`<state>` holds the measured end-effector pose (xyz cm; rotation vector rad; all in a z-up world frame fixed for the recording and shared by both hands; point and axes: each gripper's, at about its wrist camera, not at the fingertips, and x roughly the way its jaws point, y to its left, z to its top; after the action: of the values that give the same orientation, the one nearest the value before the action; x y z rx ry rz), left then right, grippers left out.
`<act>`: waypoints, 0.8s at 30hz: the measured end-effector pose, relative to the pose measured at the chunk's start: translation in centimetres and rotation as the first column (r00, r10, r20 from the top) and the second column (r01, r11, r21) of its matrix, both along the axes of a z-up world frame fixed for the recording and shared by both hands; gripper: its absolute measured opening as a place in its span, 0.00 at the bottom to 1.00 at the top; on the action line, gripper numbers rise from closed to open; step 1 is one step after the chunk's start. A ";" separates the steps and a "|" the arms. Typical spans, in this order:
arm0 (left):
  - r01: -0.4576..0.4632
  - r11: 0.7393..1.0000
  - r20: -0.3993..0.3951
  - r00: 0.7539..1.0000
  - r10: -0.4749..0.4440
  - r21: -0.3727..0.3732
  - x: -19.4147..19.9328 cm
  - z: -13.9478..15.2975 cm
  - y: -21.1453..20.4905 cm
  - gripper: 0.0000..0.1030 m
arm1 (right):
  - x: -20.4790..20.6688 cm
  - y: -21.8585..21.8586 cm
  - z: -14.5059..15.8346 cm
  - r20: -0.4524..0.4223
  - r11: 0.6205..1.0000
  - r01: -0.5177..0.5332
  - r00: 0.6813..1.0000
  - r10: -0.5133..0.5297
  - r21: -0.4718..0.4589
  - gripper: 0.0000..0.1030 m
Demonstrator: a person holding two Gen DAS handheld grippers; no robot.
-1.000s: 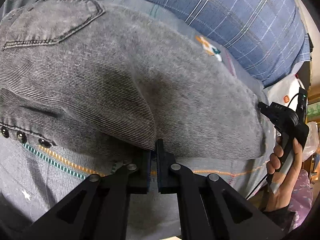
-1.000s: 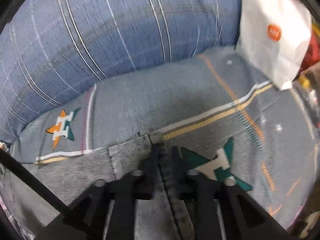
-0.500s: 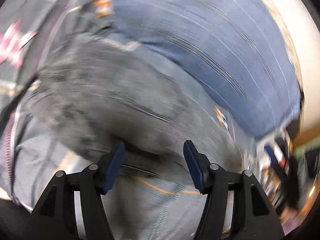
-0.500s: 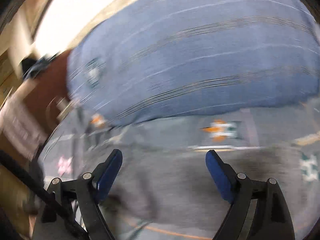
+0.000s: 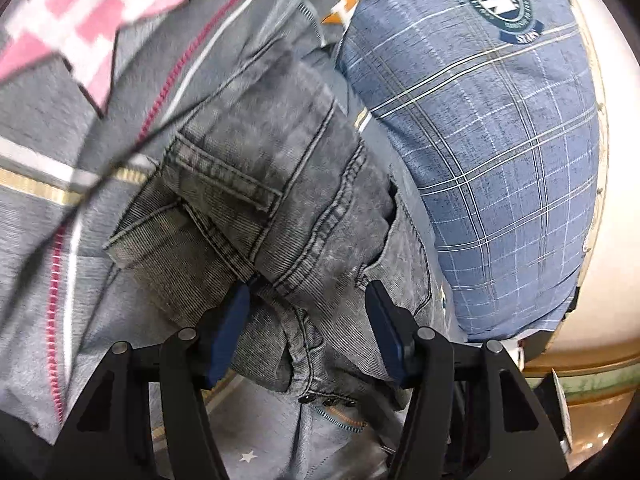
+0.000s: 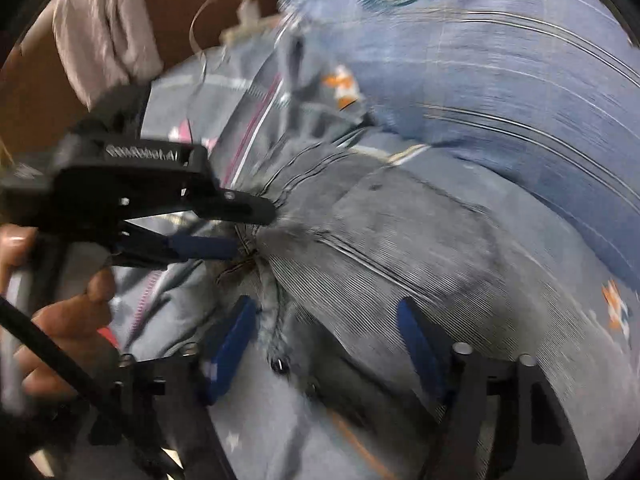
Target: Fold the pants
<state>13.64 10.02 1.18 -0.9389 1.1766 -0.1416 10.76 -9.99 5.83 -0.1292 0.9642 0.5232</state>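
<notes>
Grey denim pants (image 5: 280,208) lie folded on the bed; their waistband, belt loop and seams face the left wrist view. My left gripper (image 5: 308,304) is open with its blue pads astride the waistband end, touching nothing firmly. In the blurred right wrist view the pants (image 6: 400,248) spread across the middle. My right gripper (image 6: 328,328) is open over the buttoned edge of the pants. The left gripper also shows there (image 6: 248,228), open, at the pants' left end, held by a hand.
A blue plaid pillow (image 5: 500,152) lies right behind the pants. The grey bedsheet (image 5: 52,128) has pink and orange star prints and stripes. A pale cloth (image 6: 104,28) hangs at the far left against a brown surface.
Both grippers were shut on the pants a second ago; they have let go, opened, and swung left to the waistband end of the folded pants.
</notes>
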 end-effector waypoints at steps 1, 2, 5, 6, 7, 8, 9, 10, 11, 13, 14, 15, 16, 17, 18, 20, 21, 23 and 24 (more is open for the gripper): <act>-0.004 1.000 -0.011 1.000 0.004 -0.002 0.3 -0.4 0.2 0.56 | 0.5 1.0 -0.9 0.000 1.000 -0.014 1.000 0.014 -0.024 0.65; -0.009 1.000 -0.019 1.000 0.009 -0.009 0.3 -0.6 0.3 0.56 | 0.9 1.6 -1.7 -0.004 0.999 -0.021 1.000 0.021 -0.045 0.55; -0.044 0.998 -0.025 0.999 0.043 -0.045 0.8 -1.3 0.8 0.56 | 1.2 2.5 -3.8 0.024 0.989 0.006 1.000 -0.002 -0.148 0.32; -0.045 0.998 -0.019 0.999 0.045 -0.037 1.2 -1.4 0.7 0.56 | 1.2 2.3 -4.1 0.022 0.989 0.015 1.000 -0.011 -0.149 0.27; -0.045 0.999 -0.018 0.999 0.045 -0.023 1.5 -1.4 0.5 0.56 | 1.3 1.9 -3.9 0.019 0.993 0.017 1.000 -0.015 -0.116 0.23; -0.052 0.999 -0.017 0.998 0.052 -0.014 1.7 -1.6 0.4 0.52 | 1.3 1.5 -3.6 0.007 0.997 0.011 1.000 -0.011 -0.077 0.06; -0.060 0.998 -0.018 0.998 0.060 -0.013 1.8 -1.7 0.6 0.52 | 1.2 1.2 -3.3 -0.003 0.999 0.015 1.000 -0.016 -0.050 0.01; -0.068 0.998 -0.020 0.998 0.067 -0.011 2.0 -1.9 0.5 0.48 | 1.0 0.9 -2.8 0.014 0.998 0.033 0.999 -0.032 -0.058 0.01; -0.080 0.997 -0.021 0.997 0.080 -0.001 2.0 -2.0 0.5 0.40 | 0.9 0.9 -2.4 0.018 0.998 0.029 0.999 -0.028 -0.060 0.01; -0.108 0.994 -0.019 0.994 0.108 -0.006 2.0 -2.2 0.5 0.34 | 0.7 0.8 -2.0 0.017 0.999 0.034 0.999 -0.034 -0.035 0.01; -0.116 0.993 -0.014 0.993 0.116 -0.016 1.9 -2.2 0.7 0.25 | 0.7 0.8 -1.8 0.014 0.999 0.033 0.999 -0.032 -0.021 0.00; -0.116 0.993 -0.005 0.993 0.116 -0.021 1.1 -1.9 1.2 0.23 | 0.5 0.9 -1.5 0.021 0.999 0.032 0.999 -0.032 -0.016 0.00; -0.115 0.993 0.011 0.993 0.116 -0.019 1.0 -1.5 1.1 0.20 | 0.3 0.7 -1.2 0.027 0.999 0.031 0.999 -0.031 -0.013 0.00; -0.117 0.993 0.023 0.993 0.117 -0.014 0.9 -1.1 1.1 0.16 | 0.3 0.7 -0.9 0.031 1.000 0.029 0.999 -0.029 -0.009 0.00; -0.120 0.993 0.045 0.992 0.120 -0.007 0.5 -0.2 1.0 0.16 | 0.1 0.8 -0.5 0.035 1.000 0.026 0.999 -0.026 -0.006 0.00; -0.133 0.991 0.096 0.986 0.134 -0.012 -0.7 2.1 0.9 0.15 | -0.4 0.5 0.9 0.062 1.000 0.030 0.998 -0.031 0.004 0.00; -0.133 0.991 0.131 0.983 0.132 -0.001 -1.5 3.6 0.9 0.15 | -0.9 0.3 1.9 0.075 1.000 0.027 0.997 -0.028 0.013 0.00; -0.121 0.990 0.158 0.981 0.109 0.070 -3.0 5.6 0.5 0.15 | -1.8 0.2 3.3 0.080 1.000 0.015 0.997 -0.017 0.027 0.00; -0.117 0.987 0.156 0.983 0.099 0.107 -3.5 6.0 0.1 0.15 | -2.4 0.2 3.6 0.076 1.000 0.009 0.997 -0.011 0.030 0.00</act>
<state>10.11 10.13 7.17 -0.8721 0.9819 -0.0549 8.37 -9.81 9.44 -0.1165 0.8820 0.5196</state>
